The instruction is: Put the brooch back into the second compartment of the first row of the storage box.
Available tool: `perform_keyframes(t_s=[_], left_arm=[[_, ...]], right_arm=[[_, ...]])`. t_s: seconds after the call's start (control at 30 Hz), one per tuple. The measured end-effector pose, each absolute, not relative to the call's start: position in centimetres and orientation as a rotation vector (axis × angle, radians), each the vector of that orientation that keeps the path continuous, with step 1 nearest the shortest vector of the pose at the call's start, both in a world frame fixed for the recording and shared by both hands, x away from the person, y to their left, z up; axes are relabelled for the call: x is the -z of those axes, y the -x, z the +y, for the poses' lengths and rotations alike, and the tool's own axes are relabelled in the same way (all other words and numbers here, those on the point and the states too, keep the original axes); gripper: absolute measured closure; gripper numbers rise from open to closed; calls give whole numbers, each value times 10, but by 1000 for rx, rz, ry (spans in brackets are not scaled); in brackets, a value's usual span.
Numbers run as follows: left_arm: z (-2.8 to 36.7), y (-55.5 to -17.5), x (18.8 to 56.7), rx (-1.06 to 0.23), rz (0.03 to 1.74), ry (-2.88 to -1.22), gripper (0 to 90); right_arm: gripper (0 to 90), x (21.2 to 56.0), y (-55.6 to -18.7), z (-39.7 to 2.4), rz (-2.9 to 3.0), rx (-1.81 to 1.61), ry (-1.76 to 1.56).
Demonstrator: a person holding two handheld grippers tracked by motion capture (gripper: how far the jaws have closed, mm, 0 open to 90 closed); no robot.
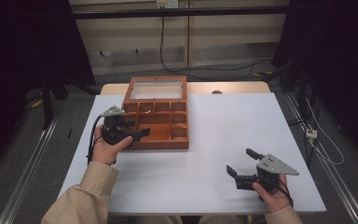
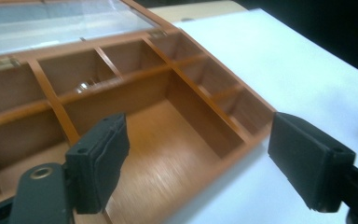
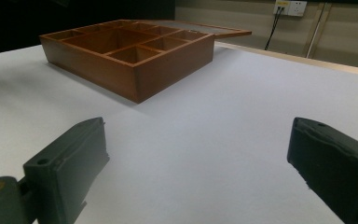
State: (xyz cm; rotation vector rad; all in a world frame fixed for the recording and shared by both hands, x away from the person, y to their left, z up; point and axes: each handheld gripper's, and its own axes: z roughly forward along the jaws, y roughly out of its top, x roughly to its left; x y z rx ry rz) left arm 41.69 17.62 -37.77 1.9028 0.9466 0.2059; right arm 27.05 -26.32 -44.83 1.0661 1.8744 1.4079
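Note:
An orange-brown wooden box (image 1: 168, 140) with several compartments sits at the middle-left of the white table (image 1: 223, 130). Its glass-paned lid (image 1: 156, 88) lies open behind it. My left gripper (image 1: 139, 129) hovers at the box's front-left corner, held in a hand. In the left gripper view it (image 2: 200, 140) is open, one jaw over the large compartment (image 2: 168, 140) and the other outside the front wall. My right gripper (image 1: 239, 160) rests low at the table's front right, open and holding nothing. In the right gripper view it (image 3: 198, 140) faces the box (image 3: 130, 51) across bare tabletop.
Something small and shiny (image 2: 86, 85) lies in a back compartment, too blurred to name. A tan strip of tabletop (image 1: 228, 87) shows behind the white sheet. Cables (image 1: 205, 70) run over the floor beyond, and dark curtains stand on both sides.

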Motion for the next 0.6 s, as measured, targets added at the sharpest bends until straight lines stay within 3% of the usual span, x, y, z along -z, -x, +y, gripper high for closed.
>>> perform_keyframes(t_s=[0.6], left_arm=[[201,-375,411,-208,911,-1946,154]], right_arm=[[41,449,-271,-262,1881,-1406,-1065]])
